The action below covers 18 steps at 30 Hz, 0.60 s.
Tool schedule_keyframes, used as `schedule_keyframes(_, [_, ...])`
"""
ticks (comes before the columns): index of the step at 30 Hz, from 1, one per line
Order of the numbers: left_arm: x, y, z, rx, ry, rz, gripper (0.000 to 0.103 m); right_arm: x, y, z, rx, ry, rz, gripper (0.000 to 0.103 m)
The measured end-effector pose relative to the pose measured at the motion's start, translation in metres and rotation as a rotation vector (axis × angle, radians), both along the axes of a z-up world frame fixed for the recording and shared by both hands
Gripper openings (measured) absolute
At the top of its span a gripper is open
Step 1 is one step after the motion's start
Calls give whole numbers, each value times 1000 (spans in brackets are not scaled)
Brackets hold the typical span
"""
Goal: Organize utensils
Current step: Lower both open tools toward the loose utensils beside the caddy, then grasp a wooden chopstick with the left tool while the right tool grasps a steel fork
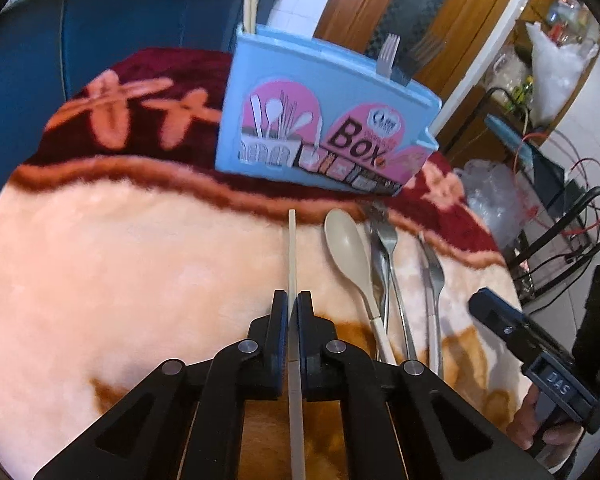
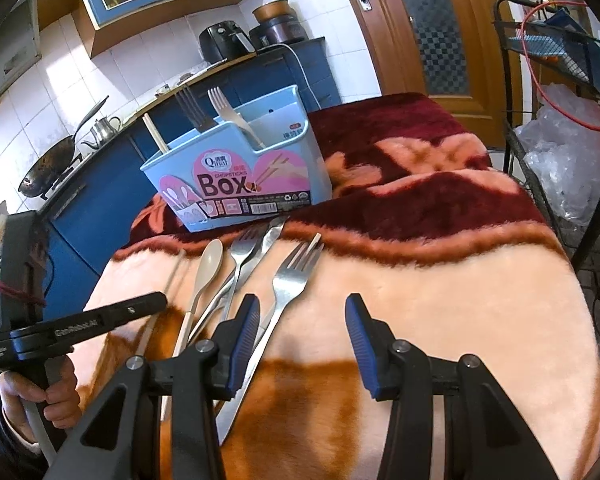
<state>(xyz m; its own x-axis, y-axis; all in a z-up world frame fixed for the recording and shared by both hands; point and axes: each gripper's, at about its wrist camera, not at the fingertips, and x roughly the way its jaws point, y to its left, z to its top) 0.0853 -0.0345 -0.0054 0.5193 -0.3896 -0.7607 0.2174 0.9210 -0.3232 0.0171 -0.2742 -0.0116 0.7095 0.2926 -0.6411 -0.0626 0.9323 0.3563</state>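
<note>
My left tongs (image 1: pixel 293 304) are clamped tight on a pale chopstick (image 1: pixel 291 248) running straight ahead toward the blue chopsticks box (image 1: pixel 320 128), while my right tongs (image 2: pixel 302 316) hang half open and empty, a steel fork (image 2: pixel 288 280) lying by their left finger.

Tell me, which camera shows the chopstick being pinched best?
The left wrist view. There the left gripper is shut on the chopstick, which runs straight down the middle between the pads. In the right wrist view the chopstick is only a thin pale line at the left, partly hidden behind that gripper.
</note>
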Motion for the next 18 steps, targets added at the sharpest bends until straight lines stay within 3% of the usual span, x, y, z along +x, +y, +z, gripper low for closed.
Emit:
schedule_keyframes(10, [-9, 22, 21, -29, -141, 58, 4, 25, 8, -8, 0, 84, 27, 48])
schedule_keyframes(17, [-9, 31, 21, -45, -166, 66, 4, 40, 11, -10, -11, 107, 31, 48])
schedule_keyframes(18, [-9, 31, 20, -49, -167, 66, 4, 41, 11, -9, -16, 109, 25, 41])
